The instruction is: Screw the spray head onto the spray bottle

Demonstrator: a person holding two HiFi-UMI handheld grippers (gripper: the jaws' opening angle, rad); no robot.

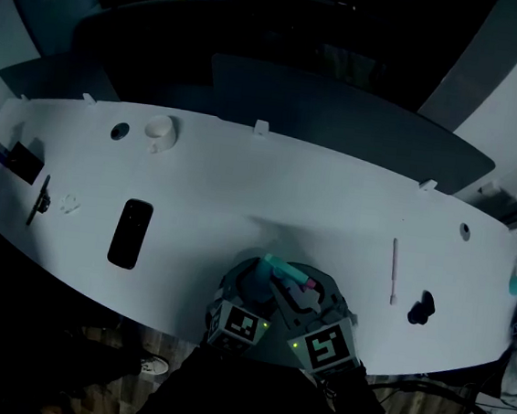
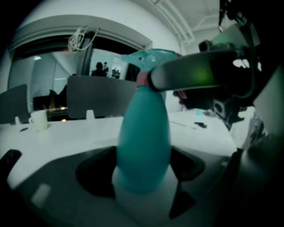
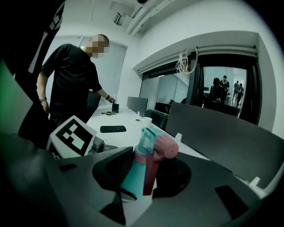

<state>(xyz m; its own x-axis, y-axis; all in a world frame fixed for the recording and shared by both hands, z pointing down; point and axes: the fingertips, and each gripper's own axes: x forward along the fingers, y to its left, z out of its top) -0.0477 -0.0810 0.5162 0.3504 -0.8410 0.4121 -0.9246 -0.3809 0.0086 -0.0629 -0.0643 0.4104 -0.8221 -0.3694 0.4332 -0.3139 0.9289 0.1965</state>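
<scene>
A teal spray bottle stands upright between my left gripper's jaws, which are shut on its lower body. Its spray head, teal with a pink trigger and pink collar, sits on the neck. My right gripper is shut on that head at collar height, and one of its fingers crosses the neck in the left gripper view. In the head view both grippers meet at the table's near edge, left gripper and right gripper, with the bottle's top between them.
On the white table lie a black phone, a white cup, a pink pen and a small black object. A person stands at the table's far end. Grey dividers line the back edge.
</scene>
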